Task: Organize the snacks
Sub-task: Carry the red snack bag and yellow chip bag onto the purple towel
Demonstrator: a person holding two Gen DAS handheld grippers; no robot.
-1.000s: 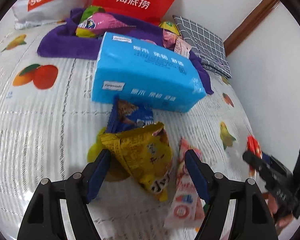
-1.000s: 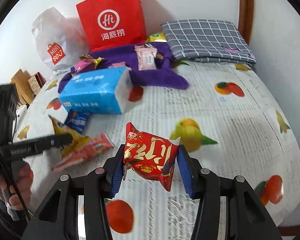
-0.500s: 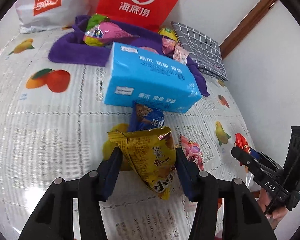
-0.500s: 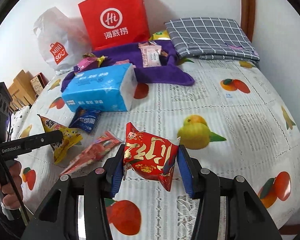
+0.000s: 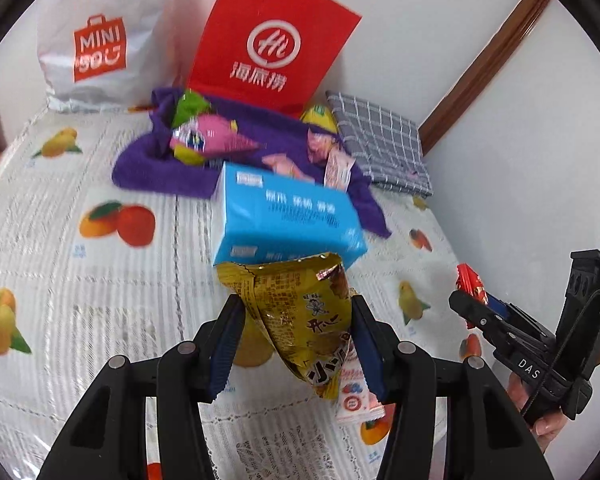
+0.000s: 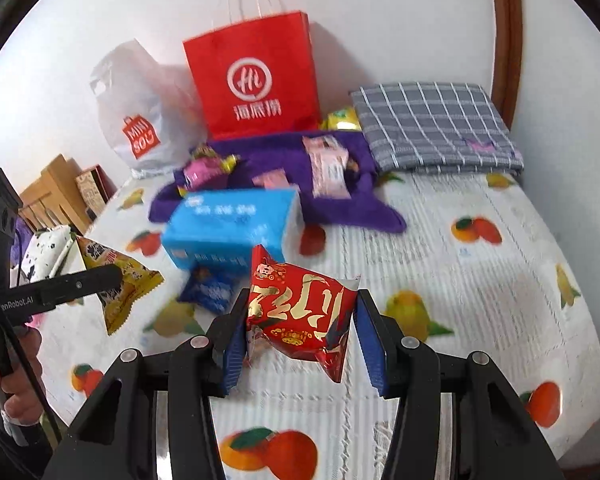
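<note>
My left gripper [image 5: 298,344] is shut on a yellow snack bag [image 5: 300,312] and holds it above the bed; the same yellow snack bag [image 6: 120,284] shows at the left of the right wrist view. My right gripper [image 6: 300,340] is shut on a red snack bag [image 6: 300,312], also lifted off the sheet. A pink-and-white snack packet [image 5: 356,396] lies on the sheet under the left gripper. A dark blue snack packet [image 6: 210,290] lies in front of the blue tissue pack [image 5: 284,216]. Several more snacks rest on a purple towel [image 5: 160,164] at the back.
A red paper bag [image 5: 268,40] and a white plastic bag [image 5: 100,40] stand against the back wall. A folded grey checked cloth [image 6: 432,124] lies at the back right. The fruit-print sheet [image 6: 480,300] is open on the right. A person's hand [image 6: 16,364] grips the left handle.
The left jaws shut on the yellow bag and lifted it off the sheet. The right gripper rose a little, still holding the red bag.
</note>
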